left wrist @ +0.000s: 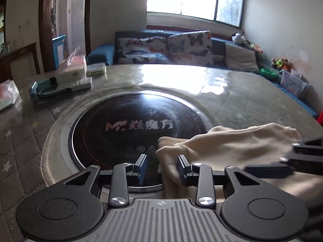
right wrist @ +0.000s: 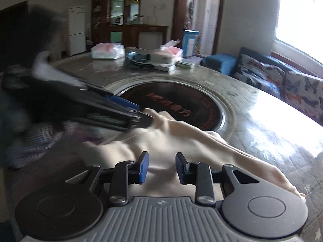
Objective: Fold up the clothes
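Observation:
A cream garment (left wrist: 226,151) lies crumpled on the table, partly over the black round cooktop (left wrist: 137,127). My left gripper (left wrist: 162,166) is open, its fingers straddling the garment's left edge. My right gripper (right wrist: 162,166) is open just above the garment (right wrist: 177,139), nothing between its pads. The right gripper shows blurred at the right edge of the left wrist view (left wrist: 298,157). The left gripper shows blurred in the right wrist view (right wrist: 113,111), its tips at the garment's far end.
The quilted table cover (left wrist: 22,141) surrounds the cooktop (right wrist: 171,102). Boxes and packets (left wrist: 70,72) sit at the table's far left. A tissue pack (right wrist: 107,50) lies at the far side. A sofa with butterfly cushions (left wrist: 167,48) stands behind the table.

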The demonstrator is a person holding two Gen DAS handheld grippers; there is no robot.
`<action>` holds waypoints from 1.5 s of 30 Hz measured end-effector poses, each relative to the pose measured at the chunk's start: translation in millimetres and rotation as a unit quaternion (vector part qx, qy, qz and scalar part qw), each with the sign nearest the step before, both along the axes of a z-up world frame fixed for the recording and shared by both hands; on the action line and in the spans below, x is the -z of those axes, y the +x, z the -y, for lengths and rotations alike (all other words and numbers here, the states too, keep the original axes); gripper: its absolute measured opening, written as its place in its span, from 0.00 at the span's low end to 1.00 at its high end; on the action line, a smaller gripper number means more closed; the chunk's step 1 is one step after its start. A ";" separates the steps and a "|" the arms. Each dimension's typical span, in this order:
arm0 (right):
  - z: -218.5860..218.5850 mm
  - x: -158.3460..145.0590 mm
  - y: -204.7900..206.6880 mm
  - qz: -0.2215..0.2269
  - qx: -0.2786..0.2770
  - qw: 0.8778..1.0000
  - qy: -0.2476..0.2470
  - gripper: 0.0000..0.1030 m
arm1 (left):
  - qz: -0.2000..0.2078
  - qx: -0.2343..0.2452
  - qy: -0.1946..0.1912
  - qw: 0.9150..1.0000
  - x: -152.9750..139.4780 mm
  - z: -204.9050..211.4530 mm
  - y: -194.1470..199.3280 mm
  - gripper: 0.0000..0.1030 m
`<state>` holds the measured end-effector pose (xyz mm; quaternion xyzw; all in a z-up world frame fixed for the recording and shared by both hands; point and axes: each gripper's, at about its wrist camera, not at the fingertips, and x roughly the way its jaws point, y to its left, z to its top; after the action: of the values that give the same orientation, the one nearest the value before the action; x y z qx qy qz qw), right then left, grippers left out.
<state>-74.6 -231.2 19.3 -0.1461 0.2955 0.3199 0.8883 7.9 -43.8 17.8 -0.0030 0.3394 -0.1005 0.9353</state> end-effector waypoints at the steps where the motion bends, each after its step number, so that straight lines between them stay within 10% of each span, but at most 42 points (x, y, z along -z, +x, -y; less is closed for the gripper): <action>1: -0.4 -2.1 -2.9 0.004 -0.006 1.000 0.003 0.28 | -0.004 -0.001 -0.004 1.000 2.1 -3.2 1.0 0.35; 11: 0.2 2.1 10.7 -0.071 -0.036 0.993 0.087 0.29 | -0.005 0.002 -0.006 1.000 0.2 -7.1 2.0 0.37; 25: -14.8 -2.1 -33.1 -0.031 -0.112 0.991 0.059 0.31 | -0.006 0.000 -0.005 1.000 -1.5 -7.2 1.5 0.37; 32: 11.5 -6.1 -14.2 -0.015 -0.017 0.998 0.062 0.40 | 0.019 0.017 -0.016 1.000 -21.9 -0.4 -10.1 0.36; 45: 34.6 -4.6 -49.4 -0.024 -0.043 0.997 0.057 0.47 | 0.016 0.054 -0.008 0.998 -15.2 30.2 -17.2 0.35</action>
<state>-124.0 -265.8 24.0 -0.1003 0.2915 0.3778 0.8730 -9.3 -74.0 33.0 0.0095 0.3231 -0.1536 0.9338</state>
